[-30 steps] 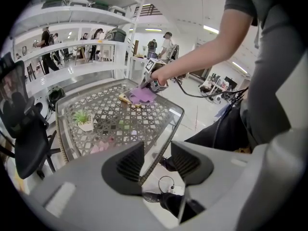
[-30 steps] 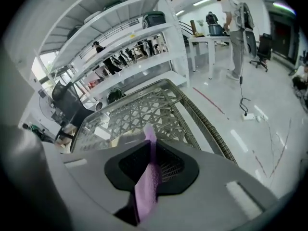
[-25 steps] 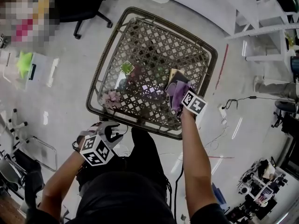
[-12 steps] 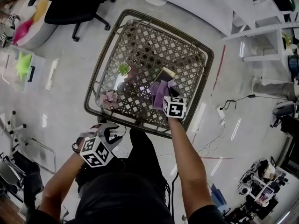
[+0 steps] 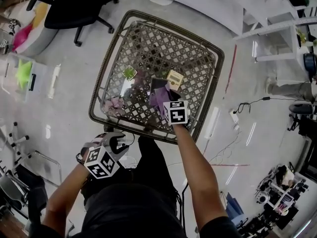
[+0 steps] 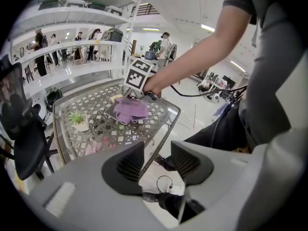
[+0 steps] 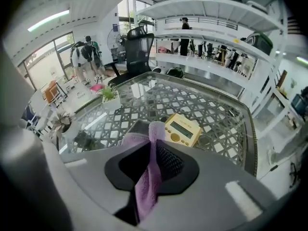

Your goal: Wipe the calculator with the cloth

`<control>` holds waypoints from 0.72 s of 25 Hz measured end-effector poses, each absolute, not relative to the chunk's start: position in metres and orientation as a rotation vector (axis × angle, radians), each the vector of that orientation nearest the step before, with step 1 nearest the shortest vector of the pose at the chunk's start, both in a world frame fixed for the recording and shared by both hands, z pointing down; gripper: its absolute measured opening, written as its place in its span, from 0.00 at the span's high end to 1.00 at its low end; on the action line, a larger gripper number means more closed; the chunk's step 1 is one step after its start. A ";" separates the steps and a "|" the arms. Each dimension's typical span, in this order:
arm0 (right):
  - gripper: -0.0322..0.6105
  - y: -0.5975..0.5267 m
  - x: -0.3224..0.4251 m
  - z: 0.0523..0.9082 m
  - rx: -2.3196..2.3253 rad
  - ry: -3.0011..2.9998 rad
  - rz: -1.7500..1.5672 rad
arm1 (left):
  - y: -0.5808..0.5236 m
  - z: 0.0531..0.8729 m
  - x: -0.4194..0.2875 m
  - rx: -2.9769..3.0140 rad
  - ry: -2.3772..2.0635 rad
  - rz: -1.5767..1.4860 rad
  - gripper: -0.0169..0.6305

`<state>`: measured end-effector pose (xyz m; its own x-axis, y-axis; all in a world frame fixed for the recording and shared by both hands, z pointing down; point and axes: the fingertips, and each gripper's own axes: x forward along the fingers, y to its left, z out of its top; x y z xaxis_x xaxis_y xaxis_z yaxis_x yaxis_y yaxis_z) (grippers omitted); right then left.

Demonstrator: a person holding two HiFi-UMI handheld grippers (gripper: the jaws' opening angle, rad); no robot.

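Just off the near edge of the square glass-topped lattice table, the left gripper hangs, jaws apart and empty. Over the table's middle the right gripper pinches a purple fleece cloth tight; the cream-yellow calculator lies on the table just right of it.

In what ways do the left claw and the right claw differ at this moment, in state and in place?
The right claw is shut on the purple cloth, while the left claw stands open with nothing held between its jaws. The right claw is over the lattice table; the left claw is off it, beyond the table's near edge. Both carry a cube with square markers.
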<state>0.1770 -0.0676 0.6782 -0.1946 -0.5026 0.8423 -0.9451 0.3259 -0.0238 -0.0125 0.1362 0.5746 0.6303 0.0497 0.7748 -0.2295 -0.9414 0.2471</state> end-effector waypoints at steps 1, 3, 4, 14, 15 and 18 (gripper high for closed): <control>0.89 -0.069 0.181 0.678 1.312 -1.812 0.749 | 0.136 0.575 -0.014 2.530 -0.147 1.216 0.62; 0.89 -0.069 0.192 0.679 1.364 -1.769 0.778 | 0.135 0.576 -0.016 2.527 -0.151 1.219 0.62; 0.89 -0.069 0.198 0.679 1.391 -1.746 0.793 | 0.134 0.576 -0.018 2.526 -0.152 1.220 0.62; 0.89 -0.053 0.237 0.699 1.555 -1.578 1.002 | 0.135 0.588 -0.024 2.490 -0.127 1.233 0.62; 0.89 -0.052 0.239 0.700 1.572 -1.570 1.015 | 0.136 0.591 -0.025 2.481 -0.118 1.243 0.62; 0.89 -0.051 0.243 0.700 1.620 -1.565 1.029 | 0.139 0.607 -0.028 2.450 -0.086 1.293 0.62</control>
<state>0.2427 -0.0511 0.7003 -0.0222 -0.4824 0.8757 -0.9952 -0.0733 -0.0656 -0.0284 0.1387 0.6072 0.5774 0.1159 0.8082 -0.2214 -0.9306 0.2916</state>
